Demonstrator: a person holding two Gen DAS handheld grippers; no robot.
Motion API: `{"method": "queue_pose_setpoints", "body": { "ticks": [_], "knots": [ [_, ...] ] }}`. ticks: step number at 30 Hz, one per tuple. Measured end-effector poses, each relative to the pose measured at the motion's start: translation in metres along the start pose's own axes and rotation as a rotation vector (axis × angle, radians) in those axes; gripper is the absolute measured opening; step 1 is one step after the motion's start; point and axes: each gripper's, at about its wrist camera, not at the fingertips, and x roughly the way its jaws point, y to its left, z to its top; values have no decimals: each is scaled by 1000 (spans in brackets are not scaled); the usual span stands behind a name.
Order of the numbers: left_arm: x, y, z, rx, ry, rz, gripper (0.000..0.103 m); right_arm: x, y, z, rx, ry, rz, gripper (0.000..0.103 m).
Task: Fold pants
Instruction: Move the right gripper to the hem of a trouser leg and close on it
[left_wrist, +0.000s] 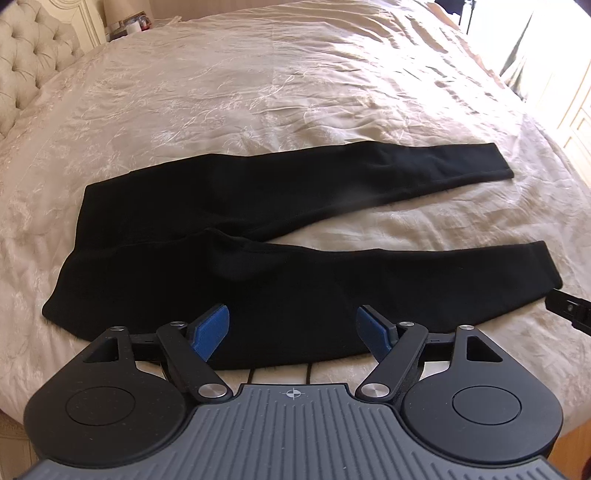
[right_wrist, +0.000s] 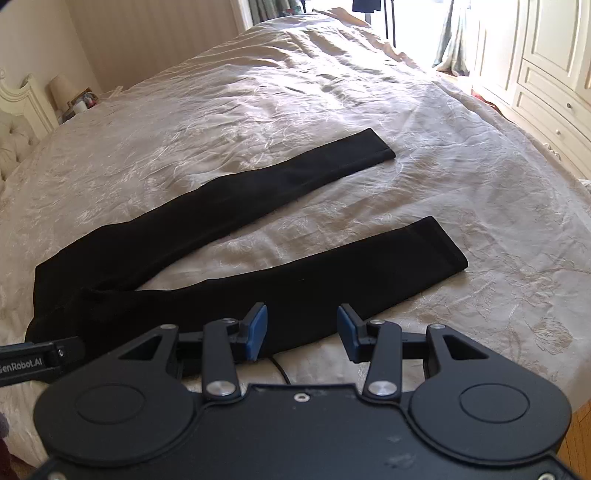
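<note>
Black pants (left_wrist: 229, 229) lie flat on the cream bedspread (left_wrist: 258, 92), waist to the left, both legs spread apart toward the right. My left gripper (left_wrist: 293, 328) hovers over the near leg's thigh, blue pads (left_wrist: 210, 332) wide apart, nothing between them. In the right wrist view the same pants (right_wrist: 221, 229) run from lower left to the two cuffs at the right. My right gripper (right_wrist: 303, 328) stands open above the near leg's lower edge, its pads (right_wrist: 256, 332) apart and holding nothing. The right gripper's tip (left_wrist: 570, 314) shows at the left view's right edge.
A tufted headboard (left_wrist: 26, 55) and a nightstand with small items (left_wrist: 129, 26) stand at the far left. White cabinets (right_wrist: 546, 74) line the right wall, beside a bright window with curtains (right_wrist: 448, 33). A thin black cable (right_wrist: 280, 369) lies by the bed's near edge.
</note>
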Motion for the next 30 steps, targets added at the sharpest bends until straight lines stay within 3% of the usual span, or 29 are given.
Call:
{"method": "queue_pose_setpoints", "body": {
  "ticks": [9,16,22,30],
  "knots": [
    [29,-7,7,112,35,-24,75,13,-19,1,126,10,-154,45],
    [35,-22,7,111,55,-22,75,32,-62,8,175,26,-238,45],
    [39,-36,12,78,76,21,75,66,-97,35,181,32,-227,45],
    [47,-62,12,36,112,67,75,121,-132,65,89,71,-176,45]
  ]
}}
